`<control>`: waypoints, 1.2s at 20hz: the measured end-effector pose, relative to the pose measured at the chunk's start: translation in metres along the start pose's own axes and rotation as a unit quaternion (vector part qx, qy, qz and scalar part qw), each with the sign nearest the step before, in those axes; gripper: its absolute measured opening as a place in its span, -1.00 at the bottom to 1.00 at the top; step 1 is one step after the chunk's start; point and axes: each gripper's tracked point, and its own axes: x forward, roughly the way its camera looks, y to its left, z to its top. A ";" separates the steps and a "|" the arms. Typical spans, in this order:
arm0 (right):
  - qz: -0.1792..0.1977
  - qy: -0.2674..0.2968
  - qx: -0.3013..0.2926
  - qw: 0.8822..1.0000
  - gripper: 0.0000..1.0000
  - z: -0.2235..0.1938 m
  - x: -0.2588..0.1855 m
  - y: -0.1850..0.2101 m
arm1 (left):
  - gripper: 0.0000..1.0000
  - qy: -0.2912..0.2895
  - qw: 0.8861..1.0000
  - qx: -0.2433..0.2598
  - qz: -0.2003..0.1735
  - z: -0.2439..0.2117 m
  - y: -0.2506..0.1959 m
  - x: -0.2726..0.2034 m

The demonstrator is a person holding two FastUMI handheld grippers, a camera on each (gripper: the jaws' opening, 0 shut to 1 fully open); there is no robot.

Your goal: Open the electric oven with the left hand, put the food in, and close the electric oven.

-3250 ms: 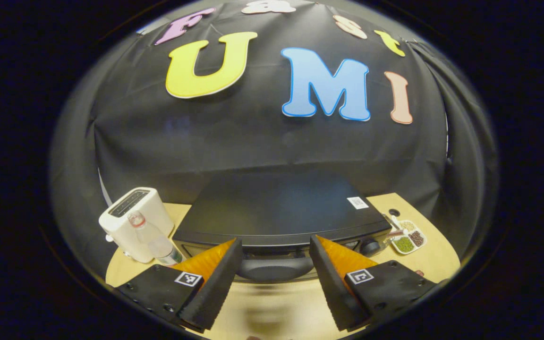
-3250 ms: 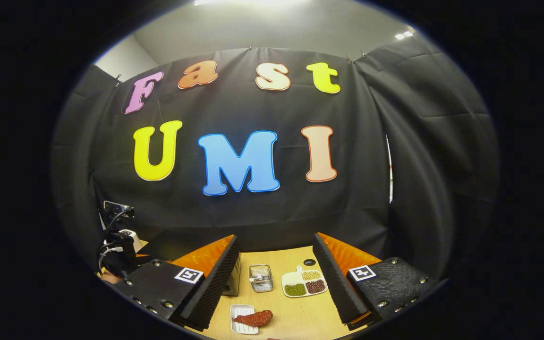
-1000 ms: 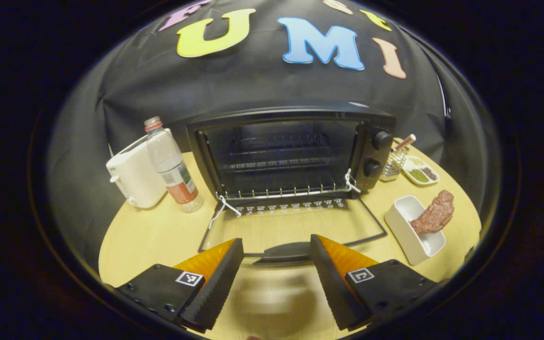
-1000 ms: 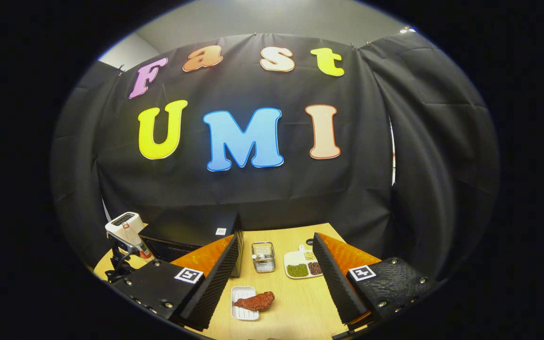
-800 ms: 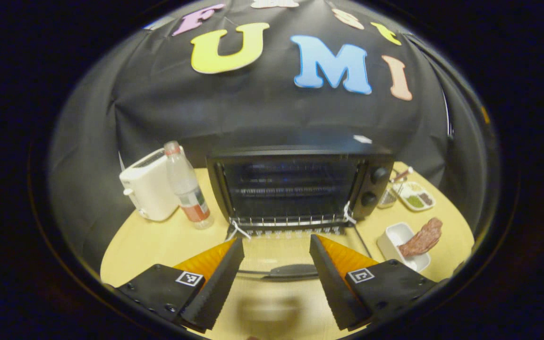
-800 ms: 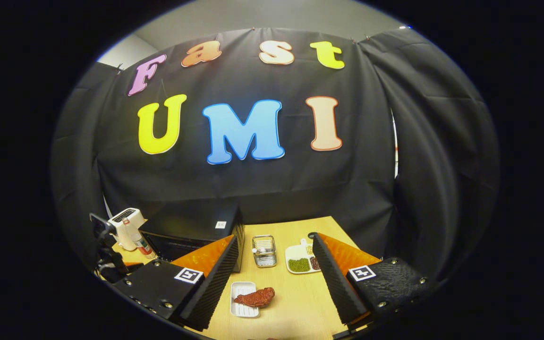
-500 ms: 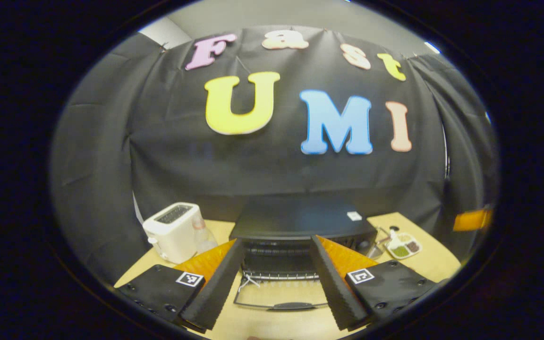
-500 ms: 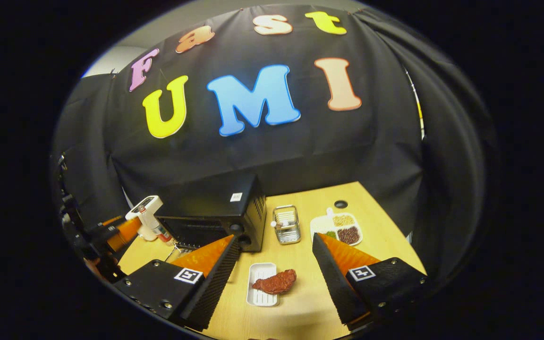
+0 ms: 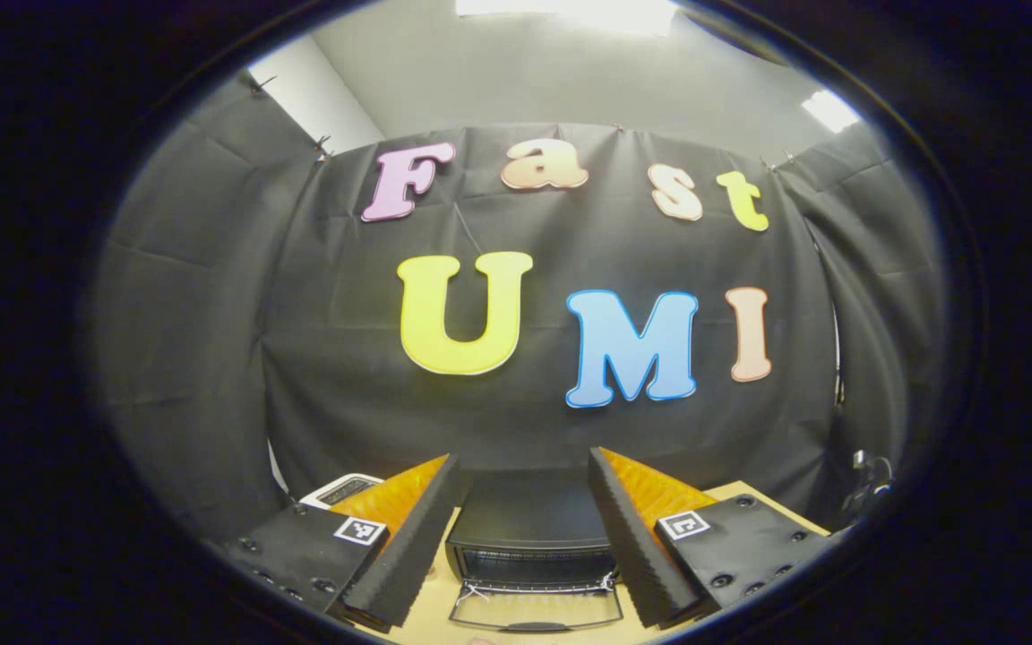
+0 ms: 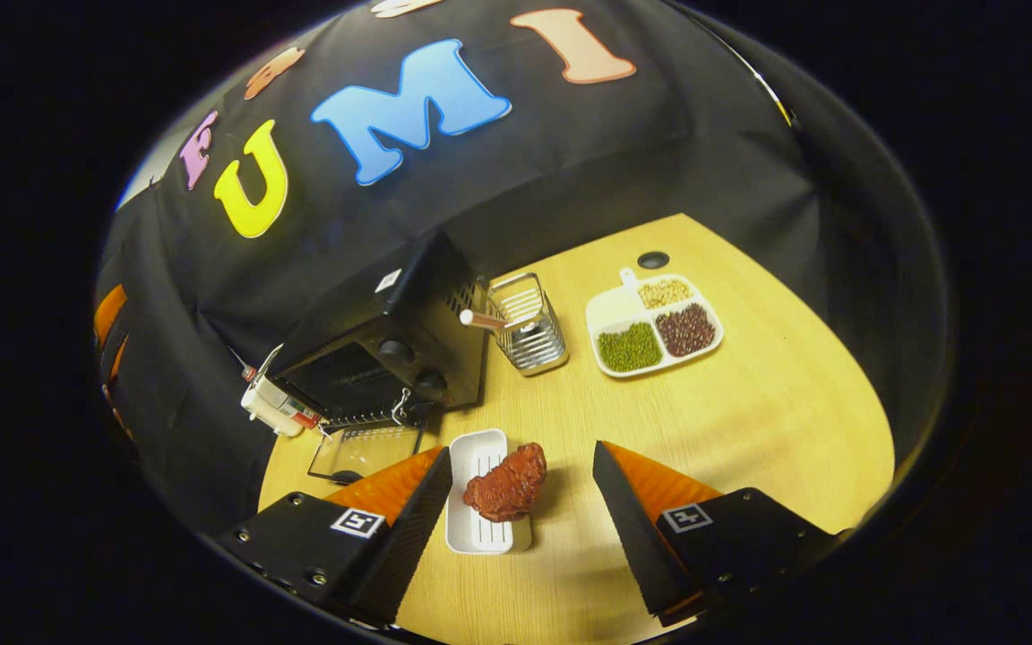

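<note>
Both grippers gape empty; food (image 10: 507, 484) lies between right gripper (image 10: 520, 515) fingers; oven (image 9: 529, 537) beyond left gripper (image 9: 520, 537).

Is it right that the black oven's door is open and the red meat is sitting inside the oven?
Not quite. The black electric oven has its glass door open, but the red meat is not inside; the right gripper view shows it resting on the white rectangular tray on the wooden table.
</note>
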 end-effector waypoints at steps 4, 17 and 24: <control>0.026 0.047 0.044 0.998 0.94 -0.027 0.030 -0.012 | 0.89 0.017 1.000 0.015 0.004 -0.009 -0.009 -0.008; 0.127 0.084 0.177 0.972 -0.79 -0.036 0.056 0.021 | 0.99 0.041 0.997 0.035 0.059 -0.024 0.006 -0.025; 0.168 0.029 0.205 0.964 -0.80 0.003 0.008 0.063 | 0.99 0.035 0.999 0.011 -0.004 -0.030 0.011 -0.010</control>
